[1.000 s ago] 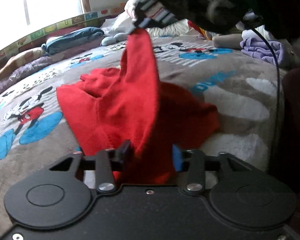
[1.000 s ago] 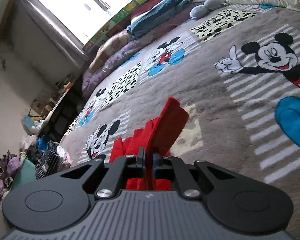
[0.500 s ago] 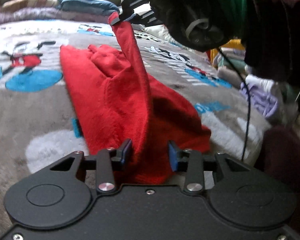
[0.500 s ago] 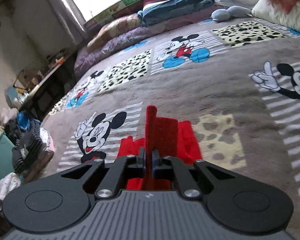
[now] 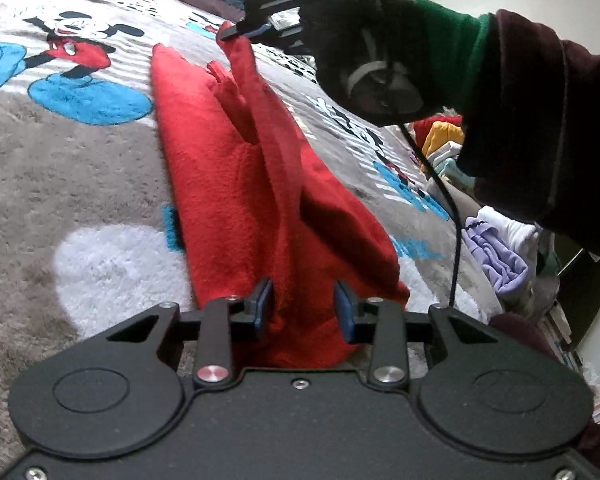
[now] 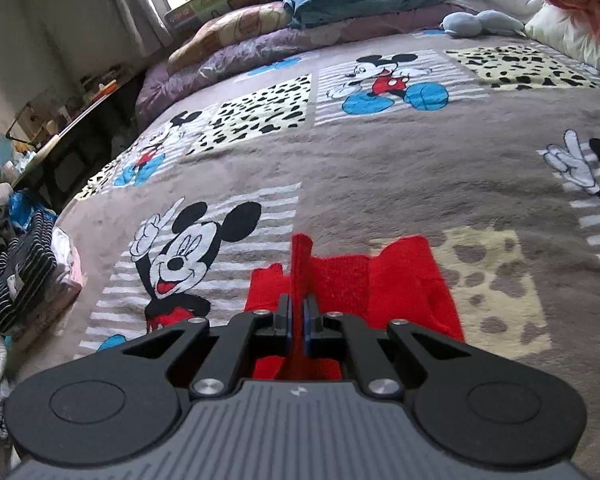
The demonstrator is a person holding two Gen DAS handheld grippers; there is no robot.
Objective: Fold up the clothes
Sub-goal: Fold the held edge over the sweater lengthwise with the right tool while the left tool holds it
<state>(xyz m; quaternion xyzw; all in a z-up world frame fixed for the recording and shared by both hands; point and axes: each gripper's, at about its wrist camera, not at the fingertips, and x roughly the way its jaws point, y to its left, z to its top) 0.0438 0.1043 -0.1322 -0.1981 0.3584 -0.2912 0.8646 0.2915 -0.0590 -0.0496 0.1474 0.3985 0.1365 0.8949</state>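
Right gripper [image 6: 297, 316] is pressed tight on a thin ridge of the red garment [image 6: 400, 280], pinching the far end up off the bed, and the left wrist view shows that same gripper [image 5: 236, 32] out ahead, in a dark gloved hand [image 5: 364, 52]. Left gripper [image 5: 303, 307] sits at the near end, jaws partly apart with a thick bunch of red fleece [image 5: 236, 184] filling the gap and meeting both pads. The garment's long axis runs straight from one gripper to the other, a raised crease strung between them, its sides draping onto the bed. My read: the fold turns on carrying one end along that line. Underneath, a grey cartoon-mouse blanket [image 6: 380, 168]; pillows [image 6: 260, 28] by the window, loose clothes [image 5: 496, 248] heaped at the bedside.
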